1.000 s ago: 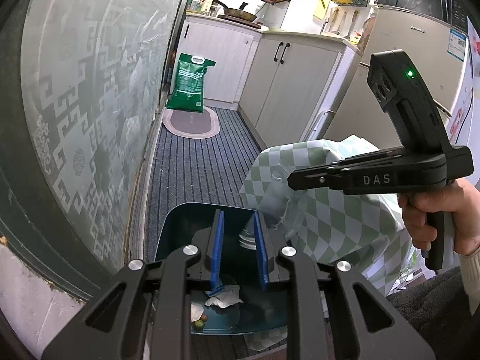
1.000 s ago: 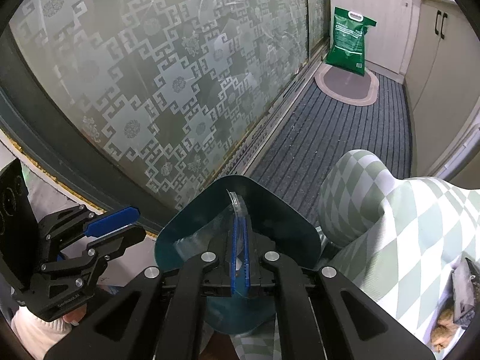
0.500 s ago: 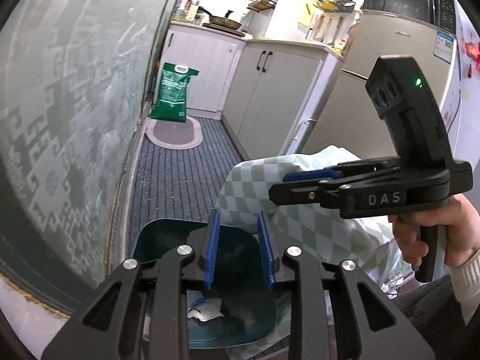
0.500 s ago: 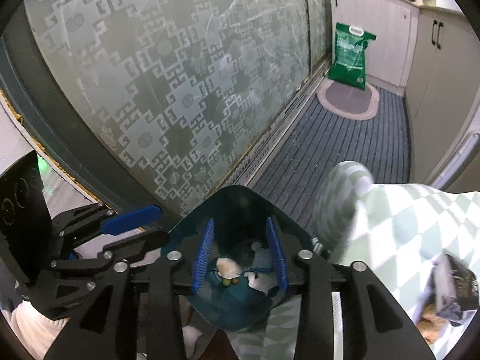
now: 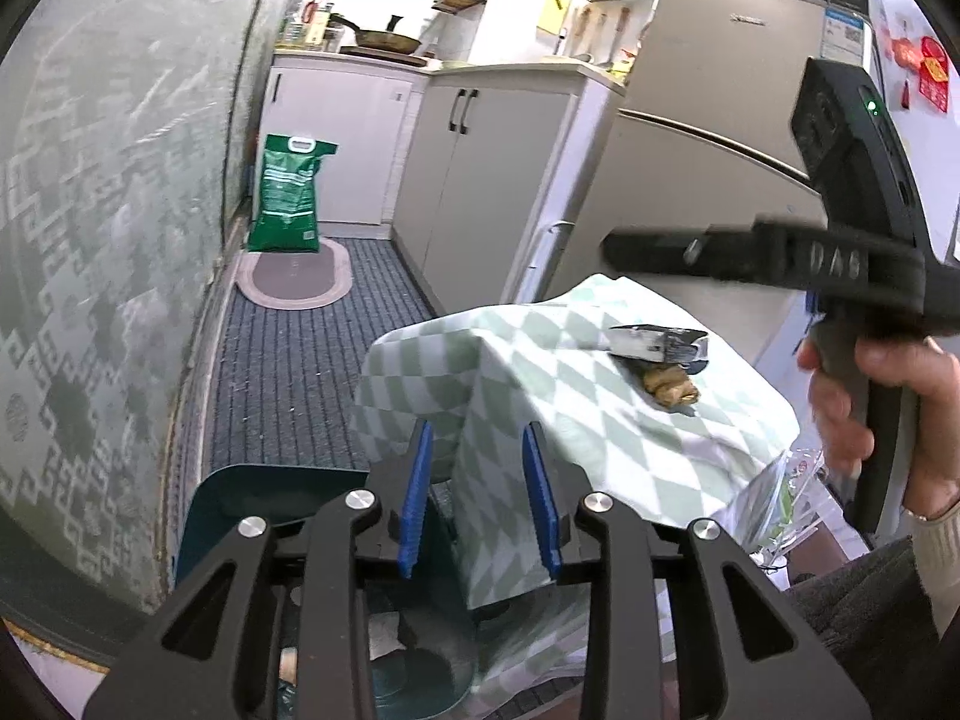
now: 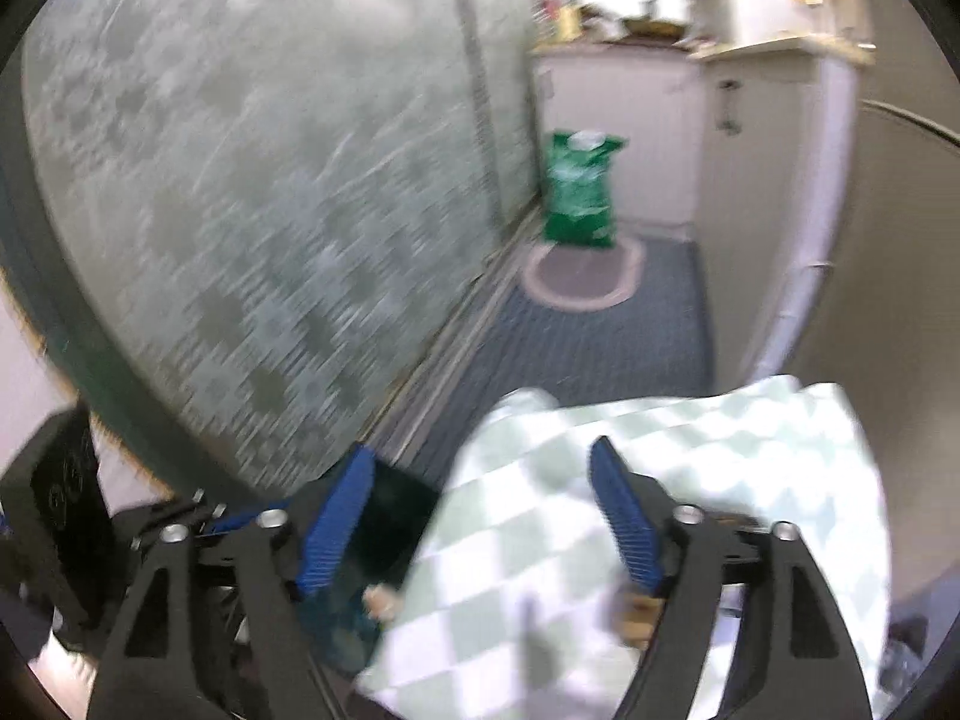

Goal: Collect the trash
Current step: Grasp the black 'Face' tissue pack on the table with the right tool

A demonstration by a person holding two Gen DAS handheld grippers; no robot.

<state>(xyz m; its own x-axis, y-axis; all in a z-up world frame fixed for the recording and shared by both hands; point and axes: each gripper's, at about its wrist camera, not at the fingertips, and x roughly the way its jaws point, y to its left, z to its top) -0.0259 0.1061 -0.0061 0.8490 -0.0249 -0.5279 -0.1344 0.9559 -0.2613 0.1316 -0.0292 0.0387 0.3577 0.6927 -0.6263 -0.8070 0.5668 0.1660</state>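
Observation:
The teal trash bin [image 5: 240, 498] stands on the floor beside a table under a green checked cloth [image 5: 570, 420]; crumpled white scraps [image 5: 384, 642] lie in it. On the cloth lie a torn wrapper [image 5: 657, 342] and a brown food scrap [image 5: 672, 390]. My left gripper [image 5: 477, 498] hovers over the bin's right side and the cloth's corner; its jaws are opening with nothing held. My right gripper [image 6: 480, 516], blurred, is over the cloth [image 6: 600, 480], its jaws opening wide and empty. The brown scrap [image 6: 636, 618] shows by its right finger.
A frosted patterned glass door [image 5: 108, 240] runs along the left. A green sack [image 5: 288, 192] and oval mat [image 5: 294, 276] lie on the striped floor. Cabinets [image 5: 480, 180] and a fridge [image 5: 690, 150] line the right. A clear plastic bag [image 5: 780, 492] hangs off the table's near edge.
My right gripper let go of a clear plastic piece over the bin, opened wide and swung up and right over the table. My left gripper moved right and opened a little.

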